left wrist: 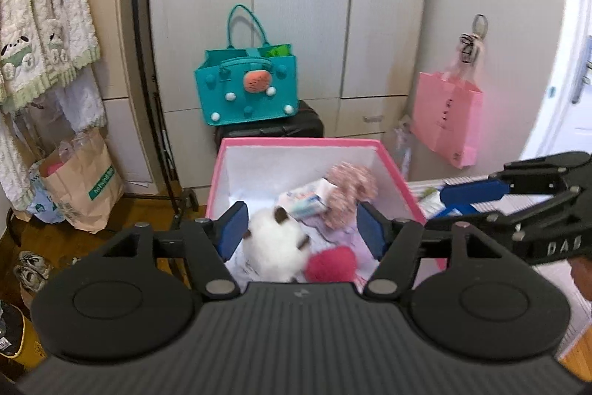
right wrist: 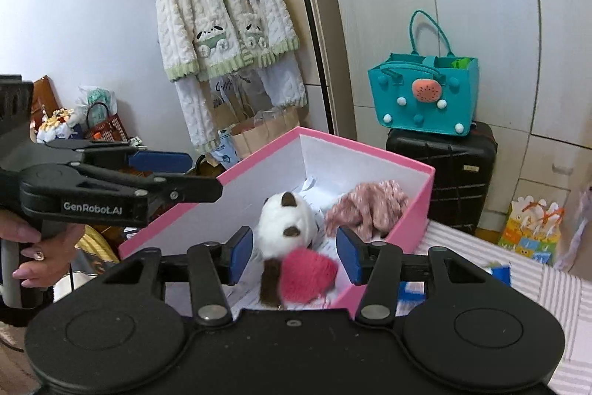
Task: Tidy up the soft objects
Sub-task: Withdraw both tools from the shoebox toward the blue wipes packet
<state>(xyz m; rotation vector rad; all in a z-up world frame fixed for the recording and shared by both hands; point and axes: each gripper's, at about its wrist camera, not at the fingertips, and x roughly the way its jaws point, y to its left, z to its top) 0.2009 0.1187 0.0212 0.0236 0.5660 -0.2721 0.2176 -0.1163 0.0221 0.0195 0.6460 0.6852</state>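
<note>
left hand-held gripper (left wrist: 302,233): spread, nothing between its pads, poised over the pink box (left wrist: 222,158).
right hand-held gripper (right wrist: 295,253): spread too, empty.
plush toy (right wrist: 286,217): white with dark ears, lying in the box beside a pink knitted piece (right wrist: 370,206) and a red fuzzy ball (right wrist: 309,274).
step: release looks done; judged best to lift clear straight up, without snagging fluff.

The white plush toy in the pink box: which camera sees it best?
The right wrist view. There the white plush toy shows its brown ears, its brown end and the red knitted piece lying against it. In the left wrist view the same toy is a blurred white shape, partly cut off by the gripper body.
</note>
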